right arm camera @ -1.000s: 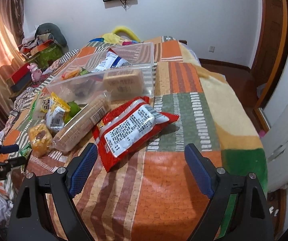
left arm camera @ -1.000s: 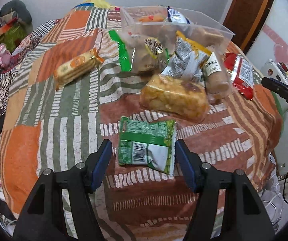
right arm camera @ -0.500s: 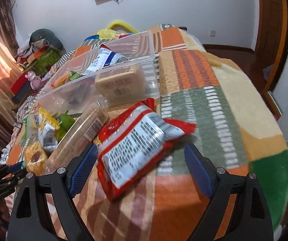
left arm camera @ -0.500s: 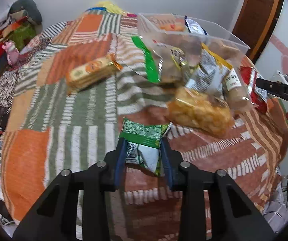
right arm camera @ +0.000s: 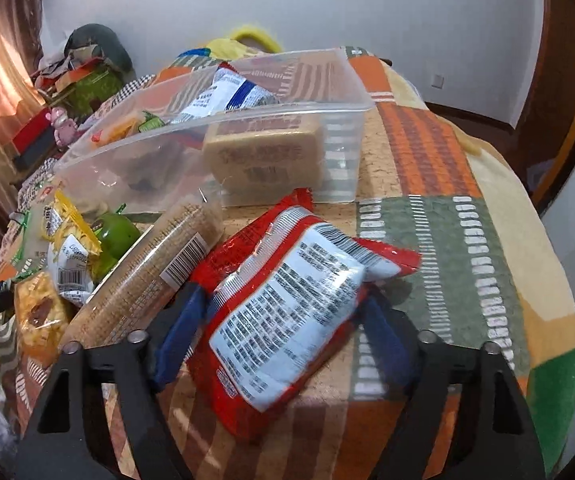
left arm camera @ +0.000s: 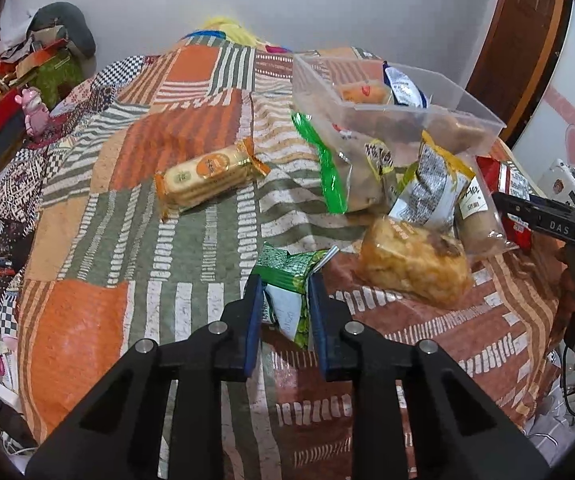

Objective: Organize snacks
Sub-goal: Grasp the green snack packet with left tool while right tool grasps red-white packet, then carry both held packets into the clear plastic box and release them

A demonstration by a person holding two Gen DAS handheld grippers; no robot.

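Observation:
My left gripper (left arm camera: 285, 300) is shut on a green snack packet (left arm camera: 287, 292), crumpled between its blue pads above the patchwork blanket. My right gripper (right arm camera: 283, 312) has its pads against both sides of a red and white snack bag (right arm camera: 287, 300), gripping it. A clear plastic bin (right arm camera: 327, 160) just behind holds a blue-white packet (right arm camera: 227, 96) and a tan biscuit pack (right arm camera: 263, 156). The bin (left arm camera: 483, 120) also shows in the left wrist view at upper right.
Loose snacks lie beside the bin: an orange biscuit pack (left arm camera: 207, 176), a golden pastry bag (left arm camera: 415, 264), a yellow packet (left arm camera: 431, 184), a long cracker sleeve (right arm camera: 147, 280), a green-edged bag (left arm camera: 347, 168). Clutter (left arm camera: 39, 64) lies at far left. The bed edge drops off right (right arm camera: 559, 320).
The left gripper closed on the green packet and lifted it. The right gripper moved forward and closed around the red bag, which now sits between its pads.

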